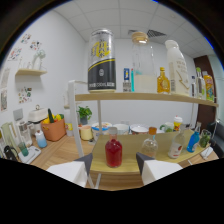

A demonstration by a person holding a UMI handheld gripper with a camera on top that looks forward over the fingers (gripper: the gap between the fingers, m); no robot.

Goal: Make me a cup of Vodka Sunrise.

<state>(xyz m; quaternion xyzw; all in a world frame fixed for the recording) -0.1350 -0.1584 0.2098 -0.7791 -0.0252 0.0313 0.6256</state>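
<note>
Gripper held open, nothing gripped; red bottle seen just ahead between fingers on wooden counter. Clear bottle stood beside it. Large can set on shelf above.

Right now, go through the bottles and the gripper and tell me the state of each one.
gripper: open, red bottle stands between and just beyond the fingers
red bottle: upright, nearly full of red liquid, capped
clear bottle: upright, capped
blue bottle: tilted
large can: upright on the upper shelf
amber bottle: upright, upper shelf
</note>
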